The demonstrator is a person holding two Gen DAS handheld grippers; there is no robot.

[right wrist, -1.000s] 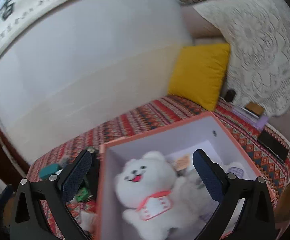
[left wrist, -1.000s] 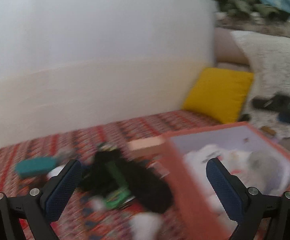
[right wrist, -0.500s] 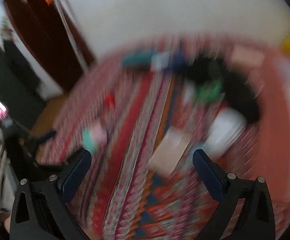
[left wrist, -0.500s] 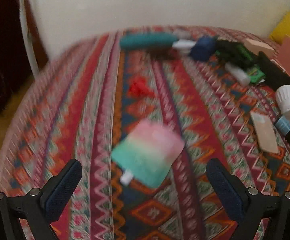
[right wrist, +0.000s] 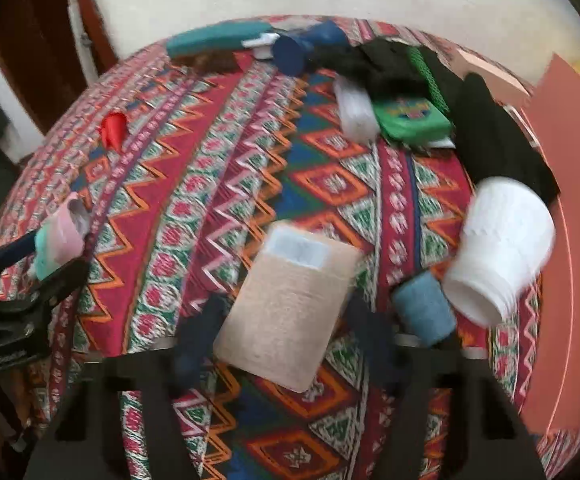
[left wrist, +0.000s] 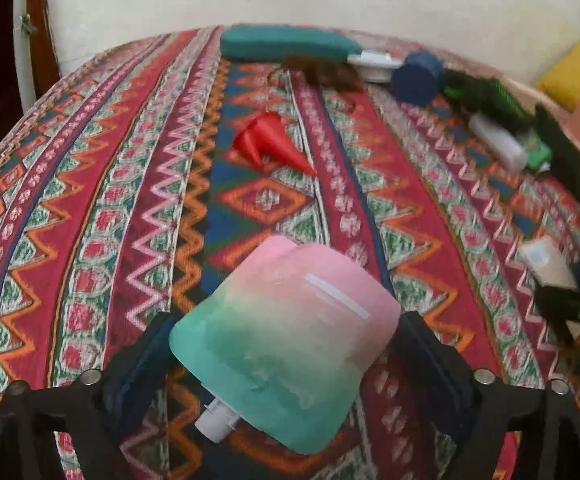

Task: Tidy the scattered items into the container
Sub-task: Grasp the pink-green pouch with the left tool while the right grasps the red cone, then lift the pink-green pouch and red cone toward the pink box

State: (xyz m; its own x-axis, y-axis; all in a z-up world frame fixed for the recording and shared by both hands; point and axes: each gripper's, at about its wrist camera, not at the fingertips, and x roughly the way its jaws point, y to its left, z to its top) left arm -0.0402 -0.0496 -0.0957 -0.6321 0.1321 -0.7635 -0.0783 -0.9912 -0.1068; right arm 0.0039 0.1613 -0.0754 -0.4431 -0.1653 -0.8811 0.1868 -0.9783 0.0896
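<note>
My left gripper [left wrist: 283, 344] has its fingers pressed on both sides of a pink-to-green pouch [left wrist: 285, 344] with a white spout, lying on the patterned cloth. The same pouch [right wrist: 57, 240] shows at the far left of the right wrist view. My right gripper [right wrist: 285, 332] has its fingers closing in on either side of a tan card [right wrist: 290, 304] with a pale label; contact is blurred. The orange box [right wrist: 570, 240] stands at the right edge.
On the cloth lie a red cone [left wrist: 269, 142], a teal case [left wrist: 285, 42], a dark blue cylinder [left wrist: 418, 76], a green packet [right wrist: 410, 118], black fabric [right wrist: 498, 136], a white cup [right wrist: 502, 244] and a blue roll [right wrist: 424, 306]. A yellow cushion [left wrist: 574, 74] sits far right.
Both grippers swung left from the orange box with the white plush toy and came down over the cloth. The left one closed round the pouch; the right one narrowed round the tan card.
</note>
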